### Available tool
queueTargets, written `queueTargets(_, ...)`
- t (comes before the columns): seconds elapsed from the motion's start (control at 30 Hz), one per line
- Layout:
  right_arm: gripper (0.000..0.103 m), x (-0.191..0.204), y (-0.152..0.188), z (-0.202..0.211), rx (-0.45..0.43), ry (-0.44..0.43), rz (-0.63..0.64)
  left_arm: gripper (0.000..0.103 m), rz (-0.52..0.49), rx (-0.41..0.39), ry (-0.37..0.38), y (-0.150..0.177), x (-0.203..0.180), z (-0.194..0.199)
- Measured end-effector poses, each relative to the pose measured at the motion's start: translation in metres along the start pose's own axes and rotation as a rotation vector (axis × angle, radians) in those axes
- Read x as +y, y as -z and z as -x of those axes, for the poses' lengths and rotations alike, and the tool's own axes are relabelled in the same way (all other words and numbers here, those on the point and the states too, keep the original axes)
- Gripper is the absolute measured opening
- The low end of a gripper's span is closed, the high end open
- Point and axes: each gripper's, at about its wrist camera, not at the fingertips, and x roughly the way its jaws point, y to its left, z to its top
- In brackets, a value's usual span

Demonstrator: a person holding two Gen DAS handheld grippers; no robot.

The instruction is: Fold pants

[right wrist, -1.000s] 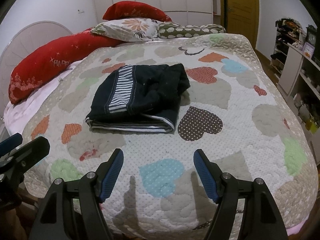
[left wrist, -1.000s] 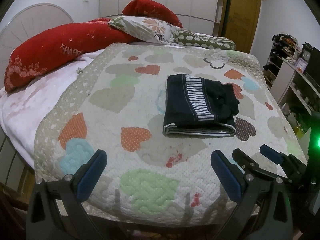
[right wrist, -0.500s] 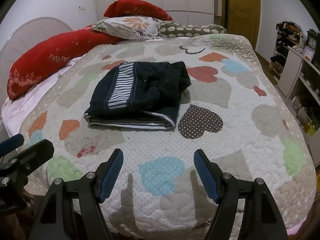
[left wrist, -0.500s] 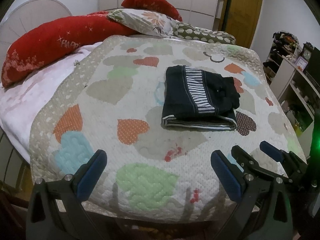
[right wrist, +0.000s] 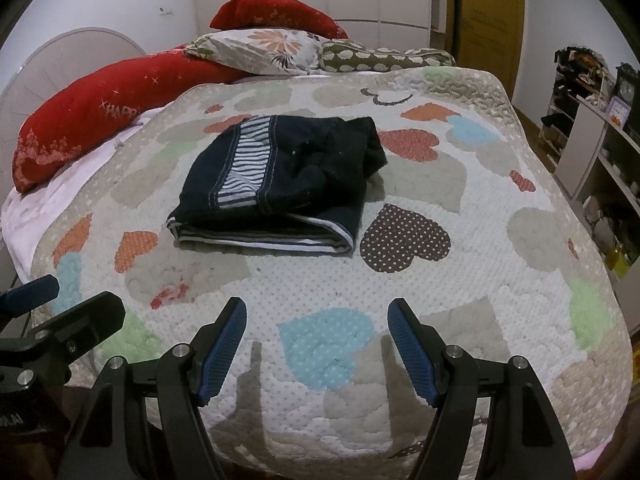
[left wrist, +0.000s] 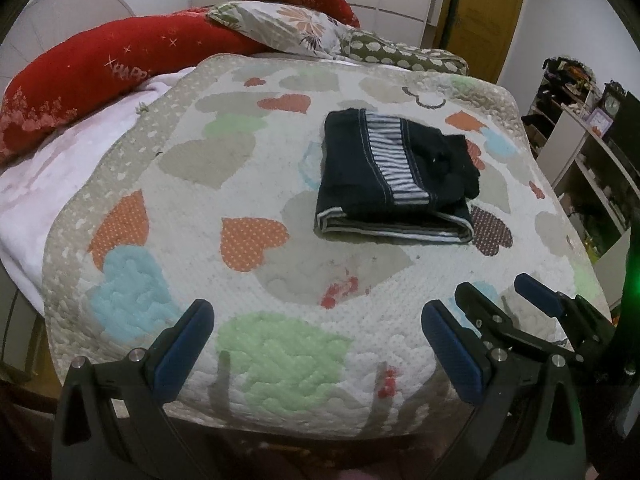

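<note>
The dark navy pants [left wrist: 394, 176] with a striped band lie folded in a compact stack on the heart-patterned quilt [left wrist: 256, 280]; they also show in the right wrist view [right wrist: 280, 184]. My left gripper [left wrist: 316, 344] is open and empty, above the near edge of the bed, well short of the pants. My right gripper [right wrist: 318, 344] is open and empty, also near the bed's front edge; it shows at the right of the left wrist view [left wrist: 504, 300]. The left gripper's fingers [right wrist: 76, 320] show at the left of the right wrist view.
Red bolster pillows [left wrist: 100, 76], a floral pillow [left wrist: 288, 28] and a green patterned pillow [left wrist: 400, 56] lie at the head of the bed. A pink blanket [left wrist: 52, 168] lies left. Shelves [right wrist: 592, 152] stand at right, a wooden door [left wrist: 488, 12] behind.
Both grippers have pulled back and risen slightly from the bed; the pants look a little farther away. Both stay open. The pants have not moved.
</note>
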Motion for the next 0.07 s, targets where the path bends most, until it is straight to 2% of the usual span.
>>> queueTargets(0.07,0.077,-0.0003,0.0019,-0.0045,0.01,-0.005,0.0,0.103,-0.003,0.023,0.018,-0.0001,0.0001,-0.007)
